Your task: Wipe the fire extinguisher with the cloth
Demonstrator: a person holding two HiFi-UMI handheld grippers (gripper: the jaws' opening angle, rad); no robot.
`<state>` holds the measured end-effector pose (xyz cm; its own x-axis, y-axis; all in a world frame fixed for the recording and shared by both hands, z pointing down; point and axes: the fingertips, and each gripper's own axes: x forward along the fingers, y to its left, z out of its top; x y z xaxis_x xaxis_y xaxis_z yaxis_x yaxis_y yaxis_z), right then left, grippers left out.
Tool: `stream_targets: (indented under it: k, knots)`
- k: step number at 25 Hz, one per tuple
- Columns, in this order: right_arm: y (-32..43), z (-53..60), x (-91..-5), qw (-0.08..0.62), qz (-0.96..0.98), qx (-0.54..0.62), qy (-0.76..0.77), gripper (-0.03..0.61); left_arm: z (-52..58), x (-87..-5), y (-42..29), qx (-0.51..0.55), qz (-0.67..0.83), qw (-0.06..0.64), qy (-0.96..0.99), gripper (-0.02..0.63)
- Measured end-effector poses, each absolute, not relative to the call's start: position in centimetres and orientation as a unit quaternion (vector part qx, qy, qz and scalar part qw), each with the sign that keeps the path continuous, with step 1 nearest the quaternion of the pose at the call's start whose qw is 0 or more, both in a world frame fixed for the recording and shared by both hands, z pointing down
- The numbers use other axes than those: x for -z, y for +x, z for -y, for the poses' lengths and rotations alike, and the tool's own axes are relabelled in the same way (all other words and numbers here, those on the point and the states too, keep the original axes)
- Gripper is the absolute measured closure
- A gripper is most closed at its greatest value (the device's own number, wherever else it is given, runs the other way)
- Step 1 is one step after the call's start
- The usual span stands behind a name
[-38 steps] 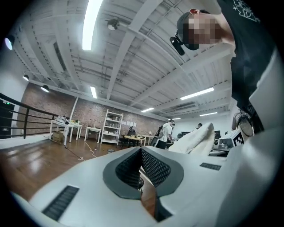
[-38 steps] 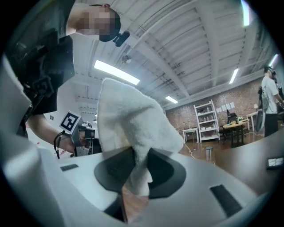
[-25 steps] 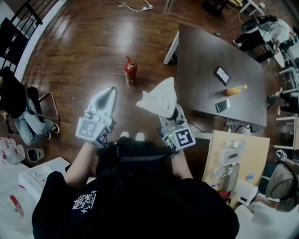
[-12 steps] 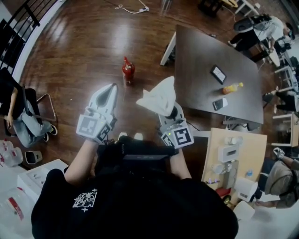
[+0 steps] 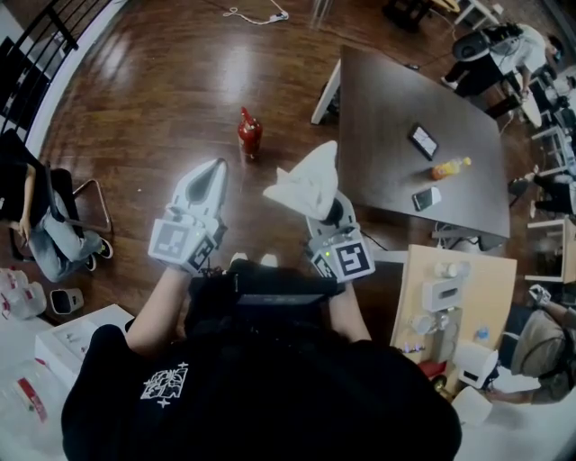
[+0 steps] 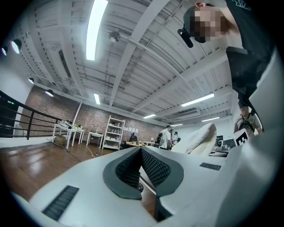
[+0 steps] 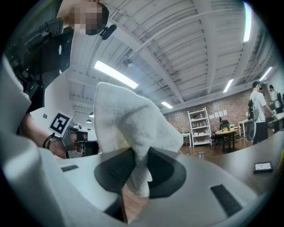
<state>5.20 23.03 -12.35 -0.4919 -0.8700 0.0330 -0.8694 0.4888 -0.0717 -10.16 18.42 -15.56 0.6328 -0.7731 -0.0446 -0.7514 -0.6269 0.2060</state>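
A small red fire extinguisher (image 5: 248,131) stands upright on the wooden floor, ahead of both grippers and apart from them. My right gripper (image 5: 321,200) is shut on a white cloth (image 5: 306,184), which sticks up in a bunched peak past the jaws. In the right gripper view the cloth (image 7: 131,128) is pinched between the dark pads and fills the middle. My left gripper (image 5: 210,176) points toward the extinguisher, its jaws shut with nothing between them. In the left gripper view the dark pads (image 6: 153,167) meet, and the cloth (image 6: 200,138) shows at the right.
A dark table (image 5: 396,108) to the right carries two phones (image 5: 425,142) and an orange bottle (image 5: 450,168). A light wooden board (image 5: 477,293) with parts lies at lower right. A seated person (image 5: 40,225) is at left, others at far right. A white cable (image 5: 261,13) lies on the floor beyond.
Both grippers hold nearly the same pose. The view has shifted slightly, and the cloth peak sits a touch higher in the frame.
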Motion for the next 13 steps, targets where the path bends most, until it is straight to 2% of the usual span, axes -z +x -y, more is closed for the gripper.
stream_targets:
  k: [13]
  knots:
    - [5.5, -21.7, 12.6, 0.002, -0.863, 0.025, -0.504, 0.477, -17.6, 16.3, -9.8, 0.076, 0.419, 0.068, 0.902, 0.611]
